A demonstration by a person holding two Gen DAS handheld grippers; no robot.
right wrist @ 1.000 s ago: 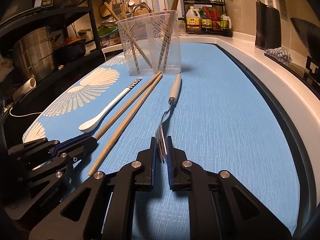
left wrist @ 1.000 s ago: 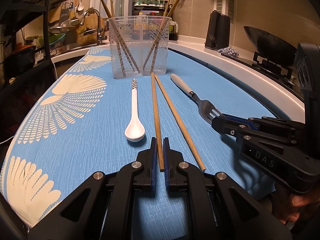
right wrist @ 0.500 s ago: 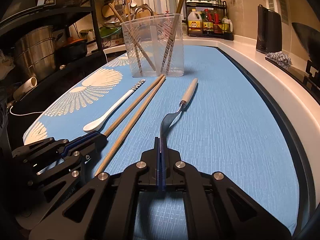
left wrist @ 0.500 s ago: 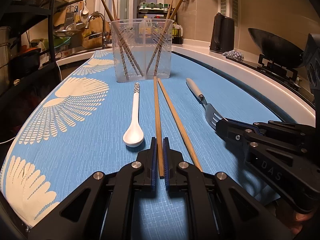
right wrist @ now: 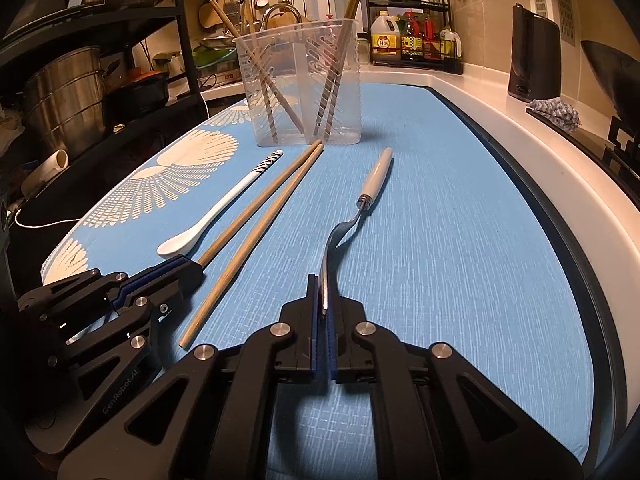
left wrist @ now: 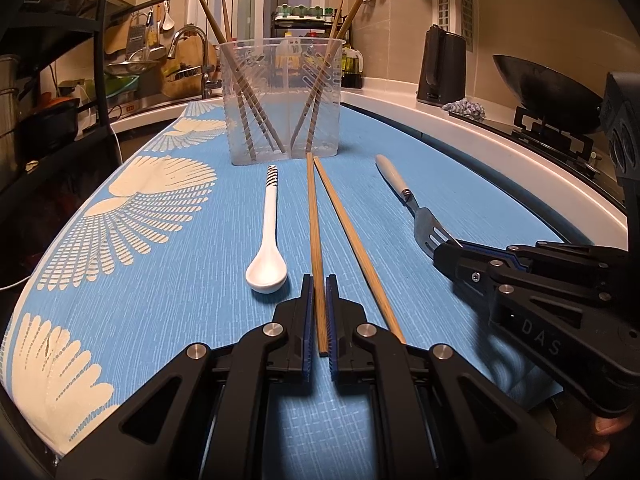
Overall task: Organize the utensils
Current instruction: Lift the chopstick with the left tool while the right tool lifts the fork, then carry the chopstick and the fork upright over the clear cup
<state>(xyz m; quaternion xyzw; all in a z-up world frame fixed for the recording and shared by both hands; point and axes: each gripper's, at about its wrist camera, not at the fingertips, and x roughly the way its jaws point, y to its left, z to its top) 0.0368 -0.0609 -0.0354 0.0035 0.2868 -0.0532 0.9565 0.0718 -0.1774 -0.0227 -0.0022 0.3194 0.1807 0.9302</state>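
Note:
On the blue mat lie a white spoon [left wrist: 267,240], two wooden chopsticks and a fork [left wrist: 412,204]. My left gripper [left wrist: 319,292] is shut on the near end of the left chopstick [left wrist: 314,216]; the other chopstick [left wrist: 352,240] lies loose beside it. My right gripper [right wrist: 323,292] is shut on the fork's [right wrist: 352,220] tines, turned on edge, its white handle tip near the mat. A clear plastic holder [left wrist: 282,100] with several chopsticks stands behind them; it also shows in the right wrist view [right wrist: 304,84].
A white counter edge [right wrist: 540,152] borders the mat on the right, with a black kettle [right wrist: 534,64] and a wok [left wrist: 548,88] beyond. A black shelf with pots [right wrist: 80,88] stands at the left. Sink and bottles are behind the holder.
My right gripper closed on the fork's tines and turned the fork on edge, raising its head. My left gripper stayed shut on the chopstick.

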